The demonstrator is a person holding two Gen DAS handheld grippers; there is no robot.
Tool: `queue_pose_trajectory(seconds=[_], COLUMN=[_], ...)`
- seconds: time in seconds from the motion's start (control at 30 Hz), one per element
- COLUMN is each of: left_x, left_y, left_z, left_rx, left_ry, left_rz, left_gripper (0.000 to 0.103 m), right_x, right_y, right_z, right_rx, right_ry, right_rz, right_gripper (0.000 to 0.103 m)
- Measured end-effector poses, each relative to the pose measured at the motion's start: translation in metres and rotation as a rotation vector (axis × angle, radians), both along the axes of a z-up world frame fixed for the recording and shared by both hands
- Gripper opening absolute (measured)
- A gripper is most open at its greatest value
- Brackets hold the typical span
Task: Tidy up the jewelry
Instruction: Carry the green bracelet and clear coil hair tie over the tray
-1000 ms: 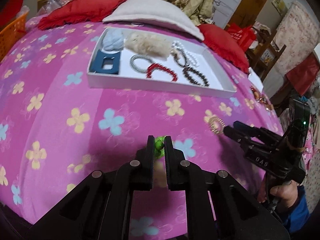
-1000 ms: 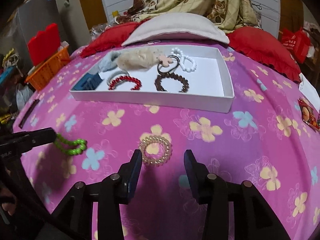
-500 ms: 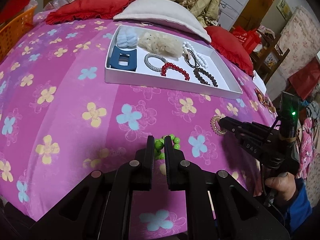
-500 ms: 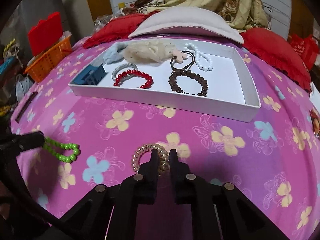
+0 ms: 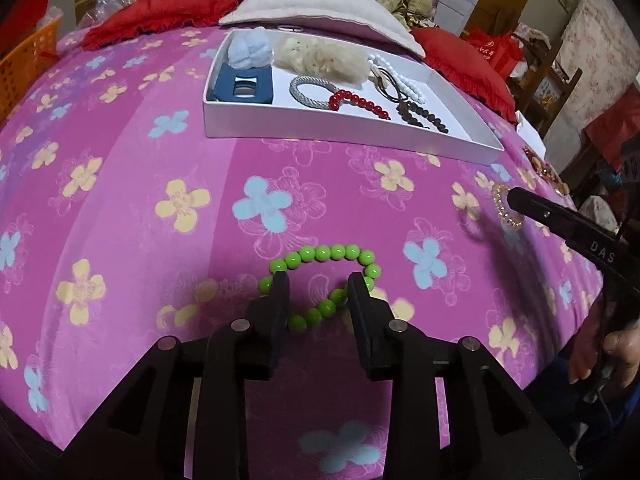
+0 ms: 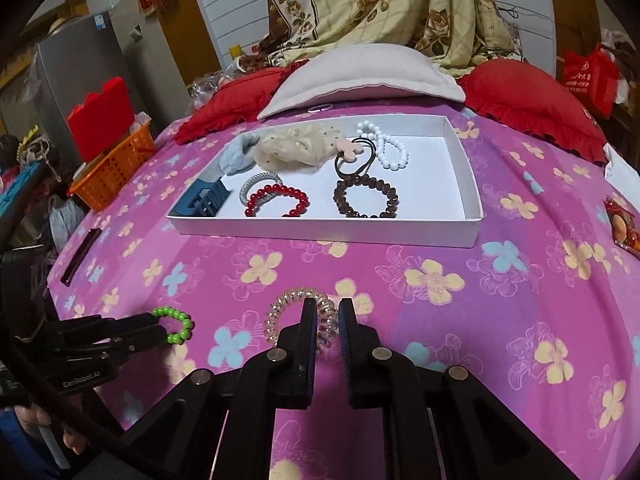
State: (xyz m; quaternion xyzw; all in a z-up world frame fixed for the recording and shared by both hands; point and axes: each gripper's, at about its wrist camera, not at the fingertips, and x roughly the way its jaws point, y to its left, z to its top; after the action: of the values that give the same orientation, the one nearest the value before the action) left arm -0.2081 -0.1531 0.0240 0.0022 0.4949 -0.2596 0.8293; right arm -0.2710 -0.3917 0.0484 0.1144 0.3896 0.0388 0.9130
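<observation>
The left tool (image 5: 319, 280) has its jaws opening, set astride the near side of the green bead bracelet (image 5: 326, 256), which lies on the pink flowered bedspread (image 5: 120, 184); the pads do not press it. The right tool (image 6: 328, 308) is clamped together on the clear spiral hair tie (image 6: 296, 298), lifted just clear of the bedspread. The white tray (image 6: 328, 230) sits further back toward the pillows, holding a red bead bracelet (image 6: 276, 200), brown bead bracelet (image 6: 366, 196) and white bead bracelet (image 6: 386, 148). Its right half is bare. Open bedspread lies between both tools and the tray's near rim.
</observation>
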Motion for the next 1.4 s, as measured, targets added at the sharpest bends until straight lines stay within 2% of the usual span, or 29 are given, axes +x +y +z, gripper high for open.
queue_pose_trajectory(seconds=[0.03, 0.13, 0.23, 0.43, 0.6, 0.87, 1.03, 1.2, 1.4], left_x=[0.001, 0.003, 0.005, 0.01, 0.013, 0.027, 0.039, 0.059, 0.086], left_y=[0.0, 0.002, 0.008, 0.02, 0.021, 0.001, -0.027, -0.064, -0.112], left_z=[0.0, 0.002, 0.012, 0.052, 0.087, 0.134, 0.155, 0.156, 0.137], left_rx=[-0.009, -0.004, -0.037, -0.115, -0.146, -0.164, -0.167, -0.126, -0.081], left_ry=[0.014, 0.018, 0.014, -0.027, -0.071, -0.129, -0.154, -0.156, -0.122], left_rz=[0.0, 0.019, 0.033, 0.047, 0.03, -0.024, -0.074, -0.117, -0.151], left_gripper=[0.006, 0.006, 0.006, 0.006, 0.006, 0.006, 0.006, 0.006, 0.006], right_x=[0.0, -0.001, -0.002, -0.003, -0.005, 0.004, 0.02, 0.048, 0.087], right_y=[0.0, 0.001, 0.001, -0.002, -0.007, -0.024, -0.036, -0.057, -0.085], right_z=[0.001, 0.006, 0.012, 0.019, 0.025, 0.051, 0.062, 0.058, 0.042], right_rx=[0.002, 0.005, 0.006, 0.027, 0.047, 0.055, 0.059, 0.105, 0.123], right_ry=[-0.002, -0.013, -0.027, -0.049, -0.064, -0.109, -0.121, -0.088, -0.03], right_rz=[0.001, 0.001, -0.003, -0.007, -0.013, -0.026, -0.041, -0.076, -0.127], right_gripper=[0.01, 0.01, 0.01, 0.01, 0.01, 0.01, 0.01, 0.01, 0.01])
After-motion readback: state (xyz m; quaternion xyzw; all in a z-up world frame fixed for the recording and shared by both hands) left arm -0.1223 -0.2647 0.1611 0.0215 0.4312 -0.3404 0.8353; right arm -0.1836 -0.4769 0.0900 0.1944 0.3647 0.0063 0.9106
